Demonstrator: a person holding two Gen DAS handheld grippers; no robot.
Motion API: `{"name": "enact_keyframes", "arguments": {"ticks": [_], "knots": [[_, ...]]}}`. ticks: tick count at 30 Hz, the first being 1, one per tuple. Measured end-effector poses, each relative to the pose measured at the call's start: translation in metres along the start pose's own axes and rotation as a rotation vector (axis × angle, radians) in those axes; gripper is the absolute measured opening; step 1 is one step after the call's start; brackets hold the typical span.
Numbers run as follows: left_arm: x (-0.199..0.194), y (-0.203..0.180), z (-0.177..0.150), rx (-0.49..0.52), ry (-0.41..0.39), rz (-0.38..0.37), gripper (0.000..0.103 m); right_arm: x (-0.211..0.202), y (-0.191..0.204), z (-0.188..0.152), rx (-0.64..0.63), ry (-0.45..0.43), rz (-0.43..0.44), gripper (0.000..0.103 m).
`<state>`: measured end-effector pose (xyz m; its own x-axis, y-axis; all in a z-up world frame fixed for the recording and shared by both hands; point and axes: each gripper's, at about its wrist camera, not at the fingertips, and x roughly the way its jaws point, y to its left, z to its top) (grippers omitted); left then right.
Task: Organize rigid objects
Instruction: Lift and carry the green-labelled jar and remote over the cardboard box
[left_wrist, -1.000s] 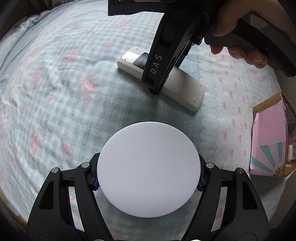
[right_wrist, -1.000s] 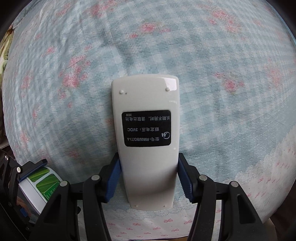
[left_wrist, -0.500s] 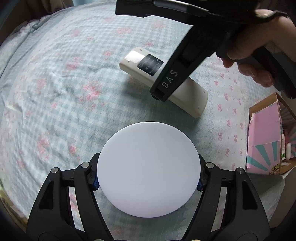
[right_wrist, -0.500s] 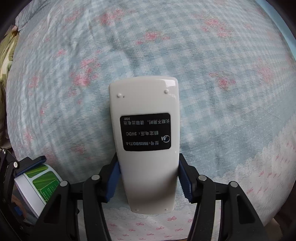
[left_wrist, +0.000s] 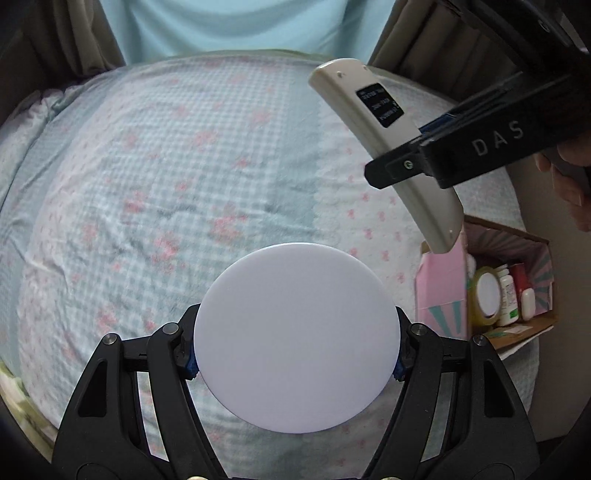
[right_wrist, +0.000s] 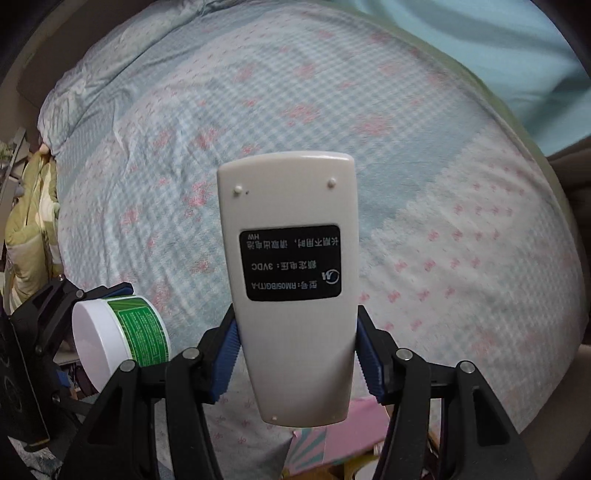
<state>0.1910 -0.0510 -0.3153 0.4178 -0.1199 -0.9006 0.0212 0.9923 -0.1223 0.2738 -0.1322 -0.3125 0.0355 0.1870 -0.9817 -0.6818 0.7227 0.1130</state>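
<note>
My left gripper (left_wrist: 295, 354) is shut on a round jar with a white lid (left_wrist: 295, 336); the right wrist view shows the jar's green label (right_wrist: 140, 328). My right gripper (right_wrist: 295, 354) is shut on a white remote control (right_wrist: 291, 280), back side up with a black label, held in the air above the bed. In the left wrist view the remote (left_wrist: 388, 147) hangs tilted in the right gripper (left_wrist: 436, 155) above a pink cardboard box (left_wrist: 443, 295) at the bed's right edge.
The bed has a blue checked cover with pink flowers (left_wrist: 184, 184). The pink box holds a tape roll (left_wrist: 485, 295), a small white bottle (left_wrist: 508, 295) and other small items. A green quilt (right_wrist: 26, 221) lies at the far left.
The right gripper has lifted the remote off the bed and carried it right, over the pink box. The left gripper has raised with the jar and now sees more of the box.
</note>
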Motion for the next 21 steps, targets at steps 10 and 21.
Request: {"name": "enact_keyframes", "arguments": {"ticks": [10,21], "knots": [[-0.047,-0.125,0.042,0.192,-0.06,-0.114,0.068,-0.114,-0.091,-0.134,0.223,-0.103,-0.105,0.053],[0.002,-0.246,0.024,0.337,0.06,-0.174,0.068,-0.101,-0.169,-0.269,0.442,-0.073,-0.152,0.053]]}}
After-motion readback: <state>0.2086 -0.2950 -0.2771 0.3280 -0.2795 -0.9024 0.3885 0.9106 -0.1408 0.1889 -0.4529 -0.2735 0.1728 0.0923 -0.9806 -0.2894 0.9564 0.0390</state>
